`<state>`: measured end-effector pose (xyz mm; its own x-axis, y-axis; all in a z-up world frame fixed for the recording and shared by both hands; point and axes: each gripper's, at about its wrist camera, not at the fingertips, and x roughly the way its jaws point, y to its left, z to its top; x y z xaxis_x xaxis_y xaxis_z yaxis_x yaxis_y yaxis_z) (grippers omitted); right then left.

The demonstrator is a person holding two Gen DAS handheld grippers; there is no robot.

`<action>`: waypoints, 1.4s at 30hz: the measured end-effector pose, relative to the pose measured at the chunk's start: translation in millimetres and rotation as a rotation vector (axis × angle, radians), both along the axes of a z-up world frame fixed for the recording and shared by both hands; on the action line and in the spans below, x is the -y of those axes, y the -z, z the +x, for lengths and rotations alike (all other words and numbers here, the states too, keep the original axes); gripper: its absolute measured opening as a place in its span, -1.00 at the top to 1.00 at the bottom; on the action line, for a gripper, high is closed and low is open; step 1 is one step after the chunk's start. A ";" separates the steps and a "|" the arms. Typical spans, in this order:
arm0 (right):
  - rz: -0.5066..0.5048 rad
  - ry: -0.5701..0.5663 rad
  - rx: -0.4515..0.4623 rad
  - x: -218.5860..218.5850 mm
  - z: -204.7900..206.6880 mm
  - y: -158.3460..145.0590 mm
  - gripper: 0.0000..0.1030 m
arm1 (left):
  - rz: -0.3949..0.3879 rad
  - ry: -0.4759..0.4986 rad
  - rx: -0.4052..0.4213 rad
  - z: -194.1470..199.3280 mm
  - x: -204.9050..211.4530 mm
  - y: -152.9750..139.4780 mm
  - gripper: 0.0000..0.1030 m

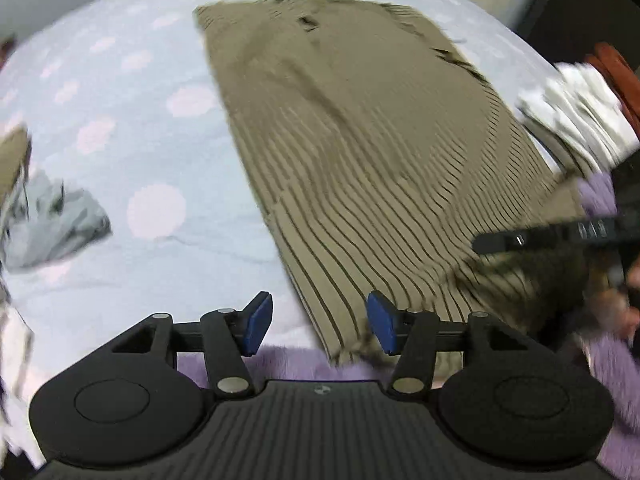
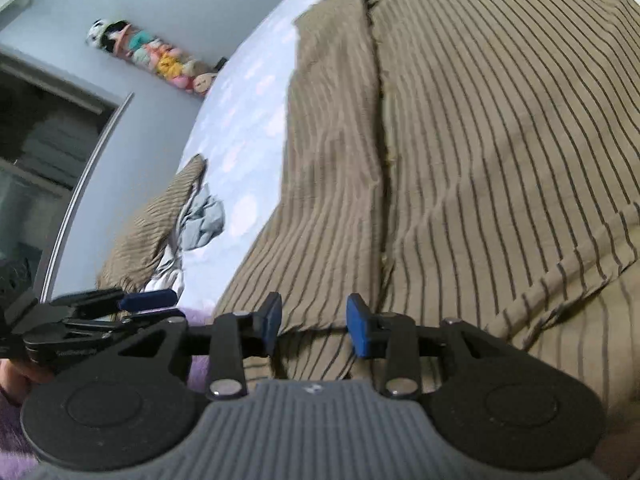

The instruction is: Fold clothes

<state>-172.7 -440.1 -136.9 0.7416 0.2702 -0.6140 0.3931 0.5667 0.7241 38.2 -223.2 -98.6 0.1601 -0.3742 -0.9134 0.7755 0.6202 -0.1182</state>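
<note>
An olive shirt with thin dark stripes (image 1: 360, 152) lies spread on the bed, its near hem toward me. My left gripper (image 1: 320, 325) is open just above the hem's left corner, with nothing between its blue pads (image 1: 256, 322). In the right wrist view the shirt (image 2: 480, 140) fills most of the frame. My right gripper (image 2: 315, 326) is open too, and the hem edge lies in the gap between its fingers without being pinched. Each gripper shows in the other's view: the right gripper (image 1: 540, 236) at the right edge, the left gripper (image 2: 148, 300) at the left.
The light blue sheet with pink dots (image 1: 152, 128) covers the bed. A crumpled grey garment (image 1: 52, 224) and another striped garment (image 2: 152, 232) lie at the left. Folded white clothes (image 1: 576, 116) sit at the right. Plush toys (image 2: 152, 56) line the wall. Purple fuzzy sleeves (image 1: 600, 196) show.
</note>
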 end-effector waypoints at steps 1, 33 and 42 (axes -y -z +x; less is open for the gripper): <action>0.001 0.004 -0.007 2.0 1.7 4.4 0.26 | 0.002 -0.024 -0.018 4.6 2.5 5.2 0.02; -0.077 -0.025 0.004 16.8 -12.7 -19.2 0.41 | 0.010 -0.079 0.044 6.2 -3.1 9.1 0.15; -0.301 0.243 -0.256 137.7 -74.8 -52.5 -0.13 | -0.177 -0.119 0.081 -9.1 33.5 -4.9 0.09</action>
<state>-247.5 -577.8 -84.4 0.5756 -0.1107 -0.8102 0.6850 0.6064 0.4038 29.1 -256.7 -93.7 0.2826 -0.5015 -0.8177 0.7097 0.6828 -0.1735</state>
